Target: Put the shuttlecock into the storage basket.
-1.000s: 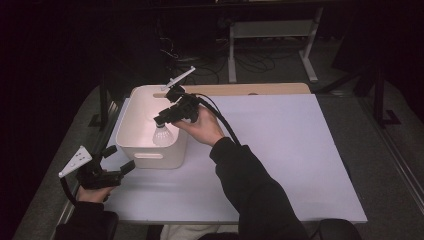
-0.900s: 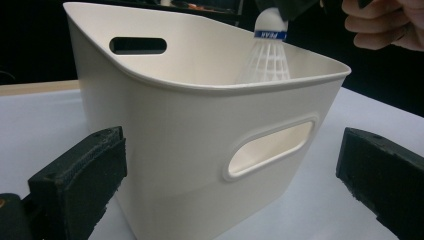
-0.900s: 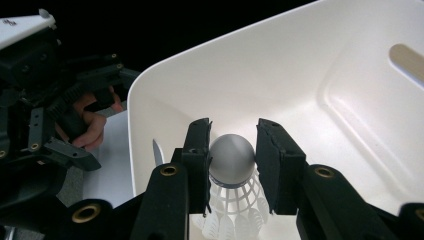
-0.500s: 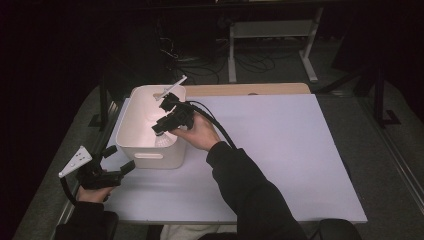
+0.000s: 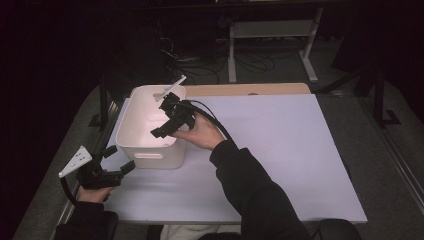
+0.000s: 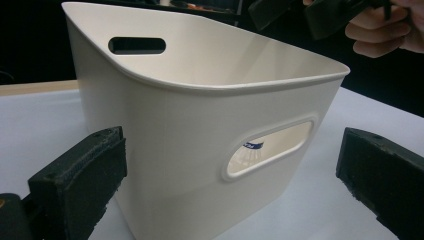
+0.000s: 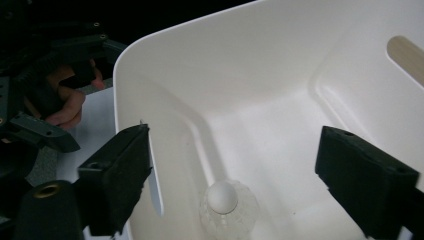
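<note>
Right gripper view: a white plastic shuttlecock (image 7: 228,206) lies inside the cream plastic bin (image 7: 280,85); right gripper (image 7: 240,175) spread, empty. Left gripper (image 6: 235,195) spread, idle. Deposit apparently done.

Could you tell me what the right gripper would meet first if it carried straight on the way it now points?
Most likely the shuttlecock on the floor of the white bin: the right gripper, jaws open, points down into it. Depth is unclear.
</note>
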Demonstrator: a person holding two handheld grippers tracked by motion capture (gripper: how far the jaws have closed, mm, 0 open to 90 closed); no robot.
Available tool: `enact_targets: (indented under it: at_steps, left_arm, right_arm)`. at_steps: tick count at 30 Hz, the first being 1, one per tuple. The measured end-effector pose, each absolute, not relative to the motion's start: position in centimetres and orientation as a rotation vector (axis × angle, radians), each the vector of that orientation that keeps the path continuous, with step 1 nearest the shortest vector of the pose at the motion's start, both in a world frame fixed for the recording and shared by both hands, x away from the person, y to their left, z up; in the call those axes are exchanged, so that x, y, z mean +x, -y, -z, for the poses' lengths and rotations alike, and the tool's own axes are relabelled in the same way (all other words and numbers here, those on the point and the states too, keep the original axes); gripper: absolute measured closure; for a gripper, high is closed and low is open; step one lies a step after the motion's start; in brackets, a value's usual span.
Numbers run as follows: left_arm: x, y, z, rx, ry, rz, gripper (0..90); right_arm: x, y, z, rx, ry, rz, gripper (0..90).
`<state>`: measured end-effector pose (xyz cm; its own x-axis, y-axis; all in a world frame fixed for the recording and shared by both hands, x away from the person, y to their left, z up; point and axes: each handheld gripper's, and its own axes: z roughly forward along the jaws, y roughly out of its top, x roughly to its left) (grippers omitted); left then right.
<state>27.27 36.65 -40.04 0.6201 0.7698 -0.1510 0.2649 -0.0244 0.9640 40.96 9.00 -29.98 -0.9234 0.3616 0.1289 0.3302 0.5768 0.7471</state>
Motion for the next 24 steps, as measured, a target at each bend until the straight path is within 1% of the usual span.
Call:
enact_targets:
  at_steps: [3, 7, 8, 24]
  left_arm:
    - [27.3, -36.7, 40.1, 1.590, -0.883, -0.500, 0.0]
    - [27.3, -36.7, 40.0, 1.592, -0.883, -0.501, 0.0]
    - [27.3, -36.7, 40.0, 1.591, -0.882, -0.501, 0.0]
    - [27.3, -36.6, 40.1, 1.589, -0.884, -0.498, 0.0]
  right_arm:
    - [40.8, -8.5, 29.5, 0.593, -2.732, -1.313, 6.6]
    - [40.8, -7.9, 29.0, 0.596, -2.707, -1.341, 5.0]
    - [40.9, -7.3, 28.7, 0.608, -2.691, -1.354, 0.2]
    - [41.2, -2.7, 28.2, 0.715, -2.607, -1.411, 0.0]
